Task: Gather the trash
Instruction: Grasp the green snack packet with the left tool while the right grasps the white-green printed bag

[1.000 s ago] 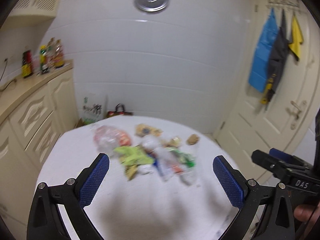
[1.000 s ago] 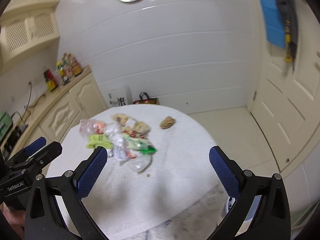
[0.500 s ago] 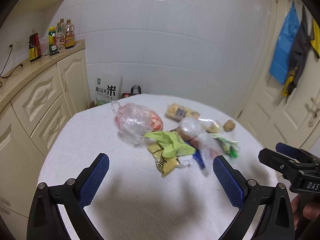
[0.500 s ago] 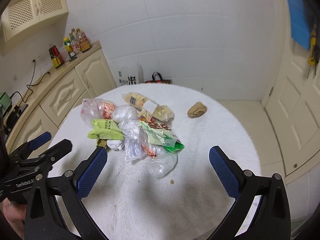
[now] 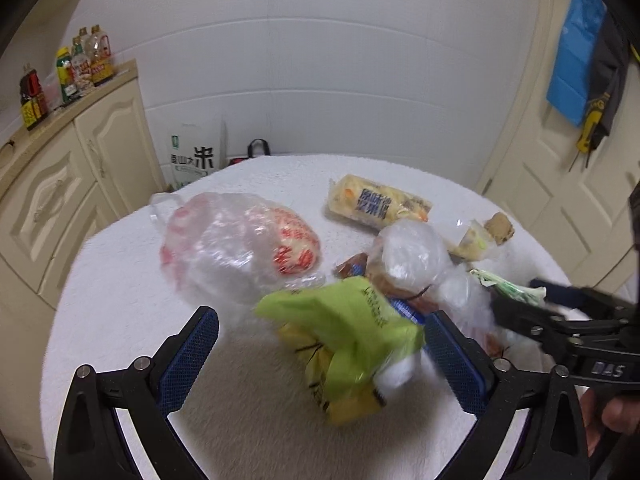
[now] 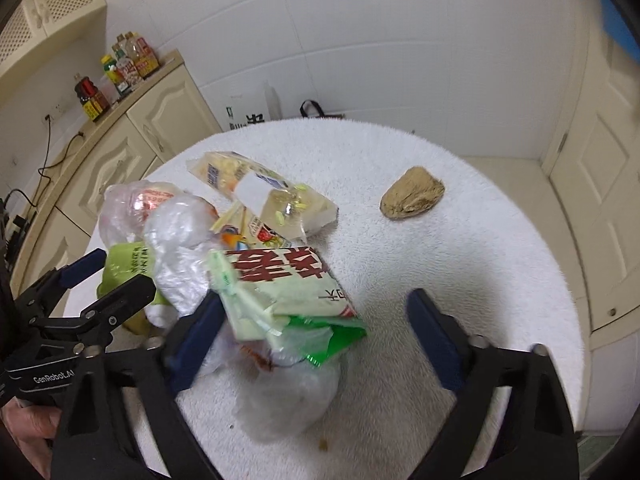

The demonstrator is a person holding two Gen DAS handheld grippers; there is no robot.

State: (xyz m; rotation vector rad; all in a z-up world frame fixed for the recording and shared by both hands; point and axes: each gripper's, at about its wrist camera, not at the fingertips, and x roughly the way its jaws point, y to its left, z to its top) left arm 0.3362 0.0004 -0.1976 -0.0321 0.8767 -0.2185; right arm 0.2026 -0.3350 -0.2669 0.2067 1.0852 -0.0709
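Lime-green wrapper [image 5: 340, 320], on the white table [image 5: 132, 272], lies between my left gripper [image 5: 320, 344] jaws, pale-green packet [image 6: 280, 292] between my right gripper [image 6: 312, 332] jaws; both closing, neither gripping.

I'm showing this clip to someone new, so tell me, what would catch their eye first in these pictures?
First, the heap of trash in the middle of the round white table: a lime-green wrapper nearest the left tool, and a pale green packet with red characters lying between the fingers of the right tool. Both tools are closing. A lone brown lump sits apart, to the heap's right.
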